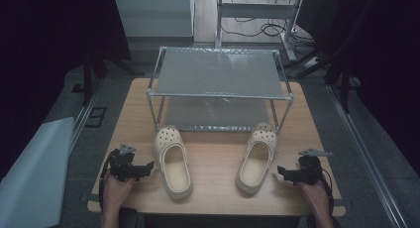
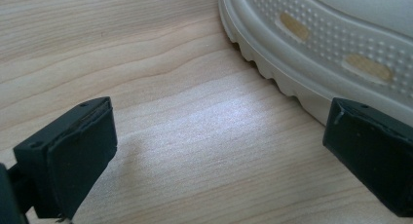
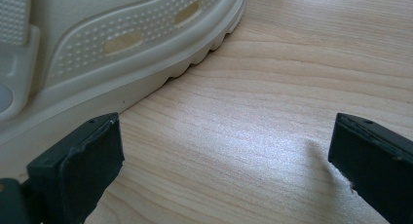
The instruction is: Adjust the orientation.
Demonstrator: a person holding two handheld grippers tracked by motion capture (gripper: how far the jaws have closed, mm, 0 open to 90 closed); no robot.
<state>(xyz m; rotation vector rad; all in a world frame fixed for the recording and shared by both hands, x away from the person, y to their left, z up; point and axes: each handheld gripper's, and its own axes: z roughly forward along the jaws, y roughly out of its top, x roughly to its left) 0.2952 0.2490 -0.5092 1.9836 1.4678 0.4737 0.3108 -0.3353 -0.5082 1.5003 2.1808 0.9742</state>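
Note:
Two cream clogs lie on the wooden table [image 1: 218, 151], toes toward a metal two-shelf rack [image 1: 218, 72]. The left clog [image 1: 172, 161] sits just right of my left gripper [image 1: 148, 169], which is open with nothing between its jaws. In the left gripper view [image 2: 219, 156] the clog's ridged sole [image 2: 302, 58] runs past the right jaw. The right clog [image 1: 256, 158] lies left of my right gripper [image 1: 280, 171], also open and empty. In the right gripper view [image 3: 226, 160] that clog's side [image 3: 122, 44] lies beyond the left jaw.
The rack stands at the table's far half, both shelves bare. Bare wood lies between the clogs and along the front edge. A pale panel [image 1: 34, 168] leans at the left of the table. Cables [image 1: 267, 27] lie on the floor behind.

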